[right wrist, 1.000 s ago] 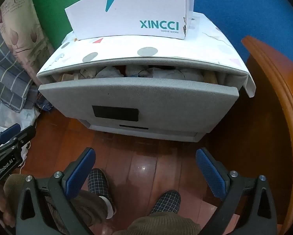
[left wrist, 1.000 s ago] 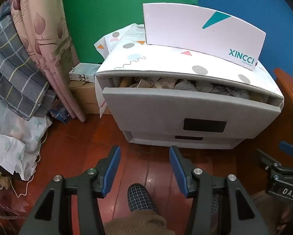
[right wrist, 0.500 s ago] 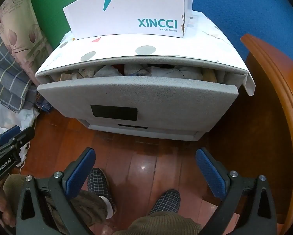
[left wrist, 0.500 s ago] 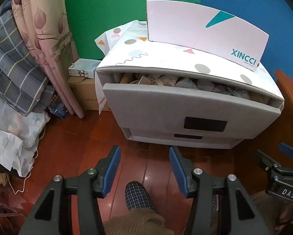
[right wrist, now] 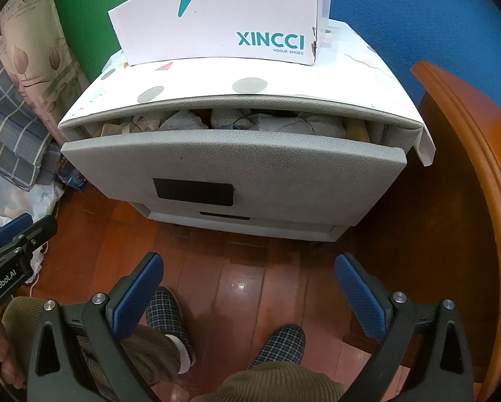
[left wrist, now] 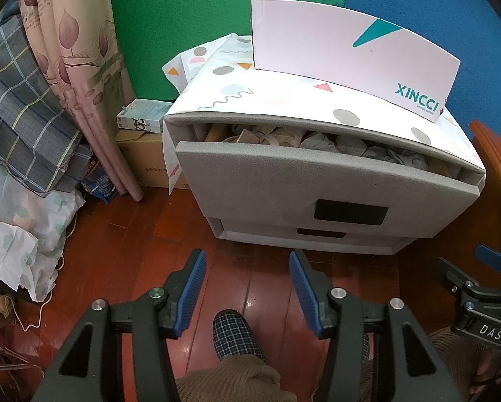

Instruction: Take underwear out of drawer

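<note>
A grey cabinet stands on the wood floor with its top drawer [left wrist: 317, 184] [right wrist: 233, 164] pulled partly out. Rolled and bunched underwear [left wrist: 284, 139] [right wrist: 237, 121] in beige, grey and white fills the gap. My left gripper [left wrist: 247, 261] is open and empty, low above the floor in front of the drawer. My right gripper [right wrist: 248, 264] is open wider and empty, also in front of the drawer. Each gripper shows at the edge of the other's view: the right one [left wrist: 478, 278], the left one [right wrist: 19, 231].
A white XINCCI shoe box [left wrist: 351, 53] [right wrist: 223, 20] sits on the cabinet's patterned cover. Curtains and plaid bedding [left wrist: 22, 107] pile up at left, with cardboard boxes [left wrist: 143, 160] beside the cabinet. An orange wooden furniture edge [right wrist: 478, 167] stands at right. My slippered feet [right wrist: 170, 315] are below.
Both grippers have drifted slightly toward the cabinet and upward, so more of the drawer's contents shows. Neither jaw opening has changed.
</note>
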